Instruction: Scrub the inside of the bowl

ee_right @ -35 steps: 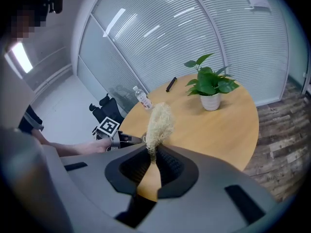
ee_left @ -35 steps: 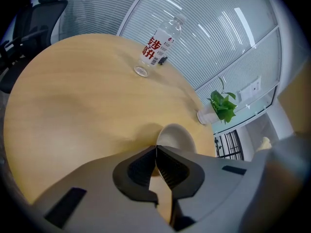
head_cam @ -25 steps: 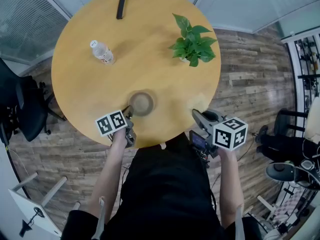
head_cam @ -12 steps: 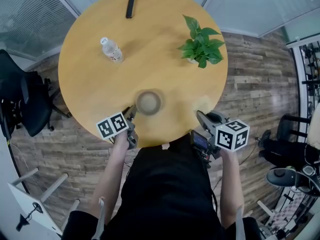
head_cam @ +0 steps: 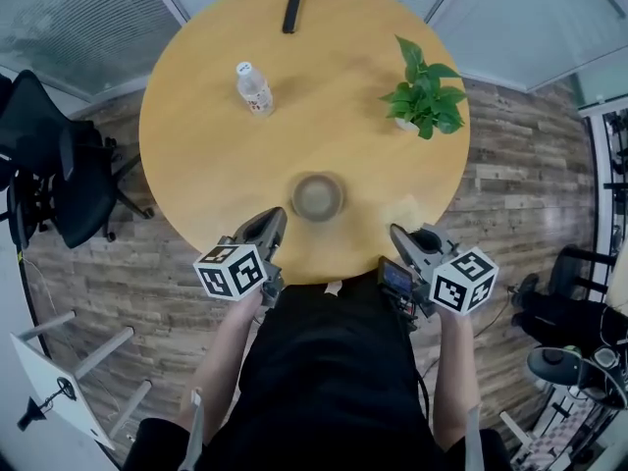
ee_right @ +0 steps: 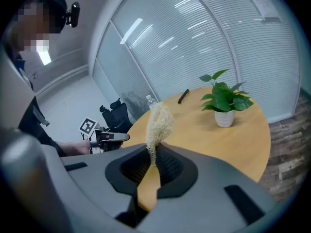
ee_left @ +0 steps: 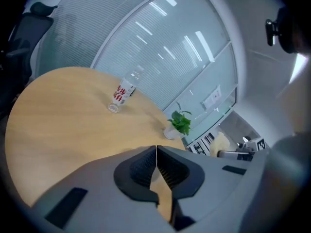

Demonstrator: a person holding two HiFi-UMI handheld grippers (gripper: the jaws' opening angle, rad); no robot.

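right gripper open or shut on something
Shut: the right gripper clamps a wooden-handled brush between its fingers, pale fibre tuft sticking out.

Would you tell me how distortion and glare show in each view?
Head view: fisheye bends the floor planks around the table. Left gripper view: dark corners, light streaks on glass behind the bottle. Right gripper view: brush sharp, mosaic patch top left.

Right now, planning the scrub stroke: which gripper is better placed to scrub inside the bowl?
Right. The right gripper is shut on the wooden-handled brush with pale fibre bristles, close to the brown round bowl. The left gripper is shut on nothing, so it could probably only steady the bowl.
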